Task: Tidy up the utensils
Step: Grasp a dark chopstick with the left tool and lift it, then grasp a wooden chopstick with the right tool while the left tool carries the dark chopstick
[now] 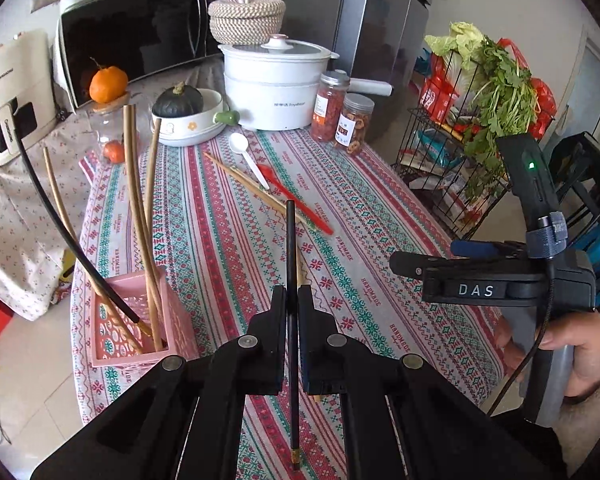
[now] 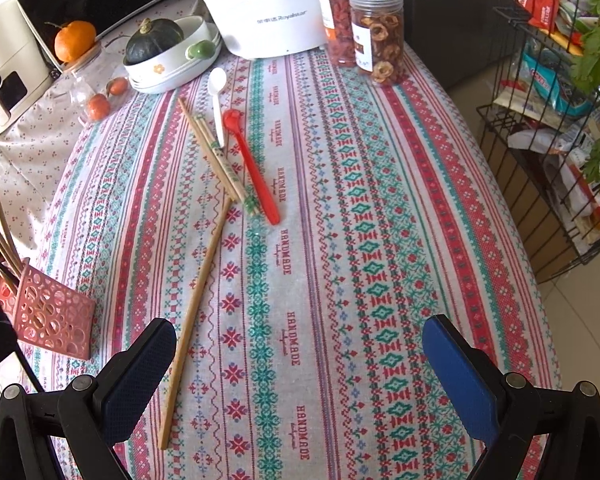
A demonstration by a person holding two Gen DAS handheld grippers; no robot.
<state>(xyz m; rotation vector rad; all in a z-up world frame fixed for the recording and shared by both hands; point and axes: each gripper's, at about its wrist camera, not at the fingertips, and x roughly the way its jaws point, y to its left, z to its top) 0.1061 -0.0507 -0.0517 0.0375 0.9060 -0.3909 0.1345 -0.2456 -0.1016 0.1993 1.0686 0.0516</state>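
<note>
One black chopstick [image 1: 291,280] pinched upright in closed left gripper [image 1: 291,300] (right gripper [image 2: 300,344] wide open, empty)

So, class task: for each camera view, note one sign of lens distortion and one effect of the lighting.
Left wrist view: the fridge edges bow and dark corners vignette the frame; the microwave door mirrors the orange. Right wrist view: the tablecloth stripes curve outward like a barrel; daylight is soft, with only a faint shadow beside the red spoon.

Chopsticks [image 2: 220,160] left of spoon [image 2: 256,172]
</note>
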